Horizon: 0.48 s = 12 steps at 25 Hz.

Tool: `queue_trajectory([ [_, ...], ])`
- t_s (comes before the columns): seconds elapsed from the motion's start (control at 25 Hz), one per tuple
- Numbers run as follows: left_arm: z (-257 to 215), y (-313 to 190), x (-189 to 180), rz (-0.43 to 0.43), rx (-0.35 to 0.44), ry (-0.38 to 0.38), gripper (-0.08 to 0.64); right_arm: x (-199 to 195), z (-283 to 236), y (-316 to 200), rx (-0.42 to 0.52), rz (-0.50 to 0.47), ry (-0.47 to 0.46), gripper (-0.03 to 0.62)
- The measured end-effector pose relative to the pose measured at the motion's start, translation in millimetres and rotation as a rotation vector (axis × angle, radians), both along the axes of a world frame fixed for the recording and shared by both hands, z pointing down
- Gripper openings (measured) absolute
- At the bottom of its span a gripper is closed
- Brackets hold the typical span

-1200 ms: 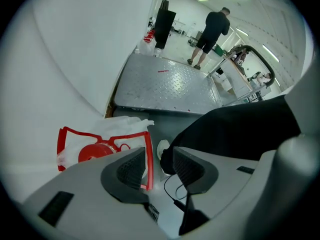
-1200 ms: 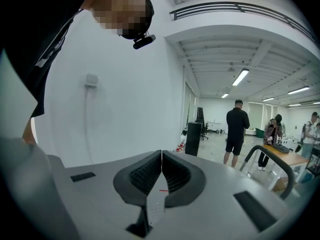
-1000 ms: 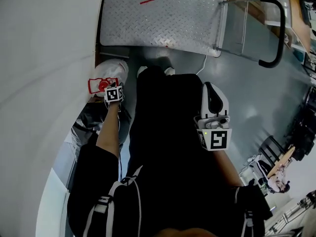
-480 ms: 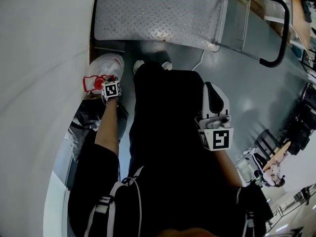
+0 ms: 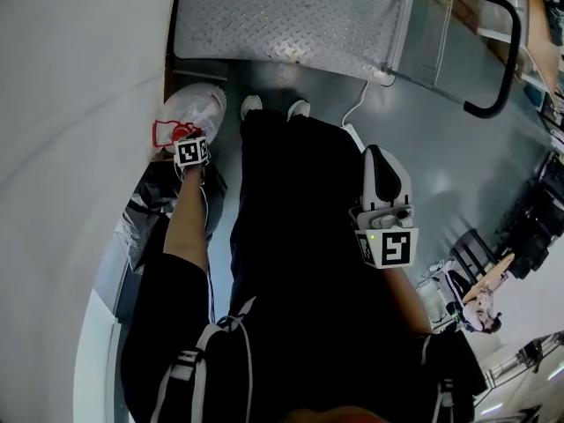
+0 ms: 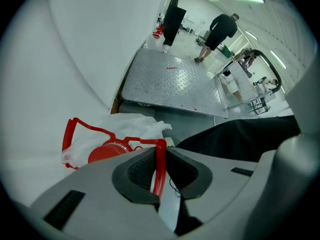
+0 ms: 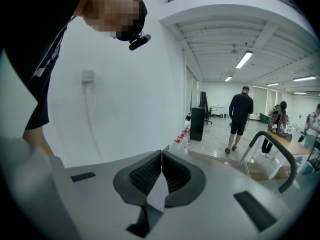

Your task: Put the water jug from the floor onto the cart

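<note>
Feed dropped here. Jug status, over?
Left gripper just closed on red handle of clear plastic water jug; jug not yet carted. Right gripper shut, empty. Steel tread-plate cart ahead, deck free.

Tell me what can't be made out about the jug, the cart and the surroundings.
Jug: left gripper view, the body is hidden behind the left gripper, whose jaws have just been closing on the red handle.
Cart: head view, far end cut by the top edge; wheels hidden under the deck.
Red-topped items: right gripper view, too small to identify.
</note>
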<state>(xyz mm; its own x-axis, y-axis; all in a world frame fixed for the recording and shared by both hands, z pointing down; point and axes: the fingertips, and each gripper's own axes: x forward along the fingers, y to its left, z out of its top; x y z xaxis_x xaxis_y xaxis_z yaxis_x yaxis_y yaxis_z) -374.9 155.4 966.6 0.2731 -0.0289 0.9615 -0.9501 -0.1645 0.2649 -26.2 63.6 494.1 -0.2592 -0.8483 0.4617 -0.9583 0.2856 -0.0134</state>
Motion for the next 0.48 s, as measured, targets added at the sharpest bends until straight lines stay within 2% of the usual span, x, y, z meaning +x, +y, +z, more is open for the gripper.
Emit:
queue_trajectory([
  [0.24,-32.8,1.5,-12.3,0.051,-0.011,-0.040,0.067,-1.5,-16.9,-0.8,-0.022,-0.018,-0.022,0.018],
  [0.36,-54.1,-0.2,-14.8,0.043,-0.012,-0.031,0.072,-11.1,-29.6,-3.1,-0.007,-0.038,-0.029,0.018],
  [0.48,-81.1,7.9,-1.4,0.024,-0.015,-0.002,0.072,-11.6,-51.3,-2.9,0.007,-0.044,-0.025,0.018],
])
